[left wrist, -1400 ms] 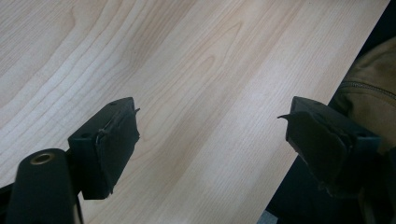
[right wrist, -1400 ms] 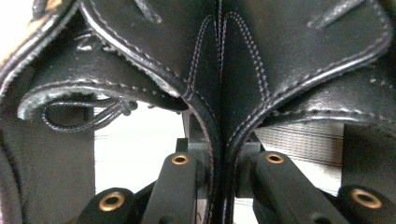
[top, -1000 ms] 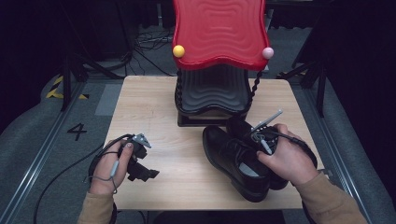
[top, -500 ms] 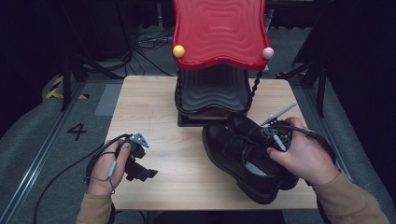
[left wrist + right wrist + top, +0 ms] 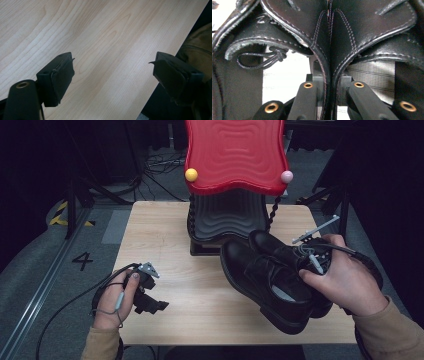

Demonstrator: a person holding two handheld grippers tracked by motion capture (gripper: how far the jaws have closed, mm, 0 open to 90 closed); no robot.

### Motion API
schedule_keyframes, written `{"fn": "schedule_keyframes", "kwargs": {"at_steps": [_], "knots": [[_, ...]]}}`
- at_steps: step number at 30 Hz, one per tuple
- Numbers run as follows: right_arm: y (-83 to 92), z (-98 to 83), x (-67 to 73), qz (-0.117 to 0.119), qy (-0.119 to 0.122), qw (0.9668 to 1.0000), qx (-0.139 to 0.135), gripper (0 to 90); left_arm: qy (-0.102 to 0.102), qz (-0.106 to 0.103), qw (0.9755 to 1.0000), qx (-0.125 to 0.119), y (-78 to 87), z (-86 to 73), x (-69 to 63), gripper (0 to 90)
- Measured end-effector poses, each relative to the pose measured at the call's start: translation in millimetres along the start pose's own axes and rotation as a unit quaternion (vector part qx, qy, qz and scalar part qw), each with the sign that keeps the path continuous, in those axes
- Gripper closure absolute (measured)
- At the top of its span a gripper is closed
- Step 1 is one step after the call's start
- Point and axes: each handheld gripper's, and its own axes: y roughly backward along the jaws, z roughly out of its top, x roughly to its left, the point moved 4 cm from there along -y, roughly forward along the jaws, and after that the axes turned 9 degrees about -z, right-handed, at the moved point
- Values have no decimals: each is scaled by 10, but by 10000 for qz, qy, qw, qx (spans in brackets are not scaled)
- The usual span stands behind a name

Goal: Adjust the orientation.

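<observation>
While dark all round, pale wooden table (image 5: 165, 245).

Tan sleeves on both forearms; each black tool, left tool (image 5: 150, 302) and right tool (image 5: 329, 97), trails a dark cable, with brass rivets along the right tool's arms and a grey three-cornered plate on the left.

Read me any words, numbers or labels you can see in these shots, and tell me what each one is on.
"4": a black numeral on the grey floor, left of the wooden table in the high view.
Black dress shoes: no brand or size mark can be read on the leather or insoles.
Red wavy shelf: no text.
</observation>
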Motion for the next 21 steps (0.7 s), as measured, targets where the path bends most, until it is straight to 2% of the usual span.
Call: {"fn": "schedule_keyframes", "kwargs": {"at_steps": [12, 21], "knots": [[302, 68, 0, 55, 92, 9998, -136, 821, 58, 25, 10000, -37, 21, -35, 3, 174], [573, 139, 30, 79, 251, 9994, -223, 821, 142, 62, 9999, -72, 57, -117, -5, 172]]}}
